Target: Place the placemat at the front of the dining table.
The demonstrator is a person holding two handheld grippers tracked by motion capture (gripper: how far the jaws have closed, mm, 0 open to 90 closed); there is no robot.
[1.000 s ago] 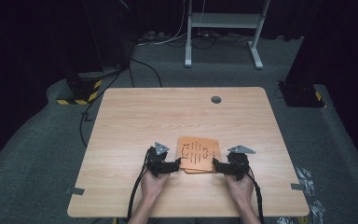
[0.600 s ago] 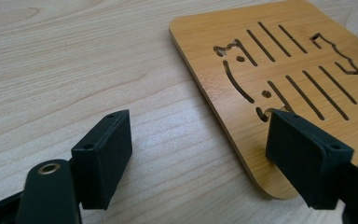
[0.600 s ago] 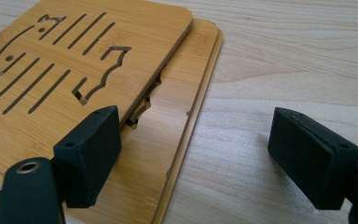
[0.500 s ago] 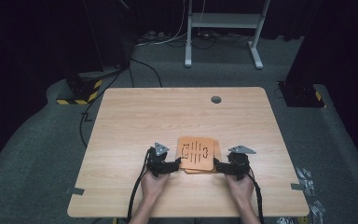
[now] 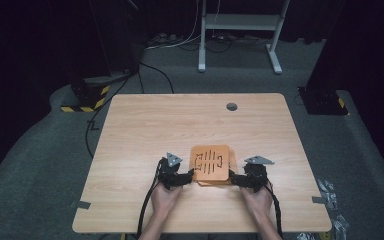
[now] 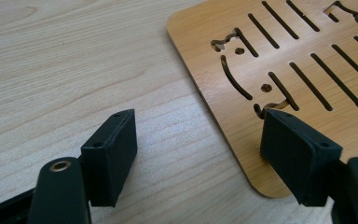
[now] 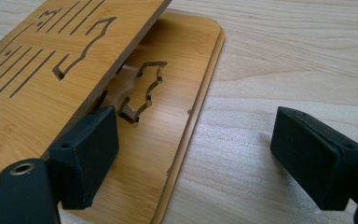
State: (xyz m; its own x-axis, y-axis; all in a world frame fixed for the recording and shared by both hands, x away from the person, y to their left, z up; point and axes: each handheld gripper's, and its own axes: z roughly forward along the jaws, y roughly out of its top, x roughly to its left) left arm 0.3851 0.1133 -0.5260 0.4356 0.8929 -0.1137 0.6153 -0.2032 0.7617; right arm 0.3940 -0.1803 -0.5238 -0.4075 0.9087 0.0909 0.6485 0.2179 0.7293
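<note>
Two stacked bamboo boards [image 5: 210,163] lie between both open grippers, seemingly unobstructed.

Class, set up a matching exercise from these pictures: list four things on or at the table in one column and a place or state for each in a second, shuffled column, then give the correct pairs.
Things:
1. upper slotted bamboo board
2. lower bamboo board
3. left gripper
4. round grey cap

Places or states:
A. lies flat on the table, partly covered
B. jaws open, at the boards' left edge
C. set in the tabletop near the far edge
D. tilted, resting on top of another board

Pairs: 1-D, 2-A, 3-B, 4-C
</note>
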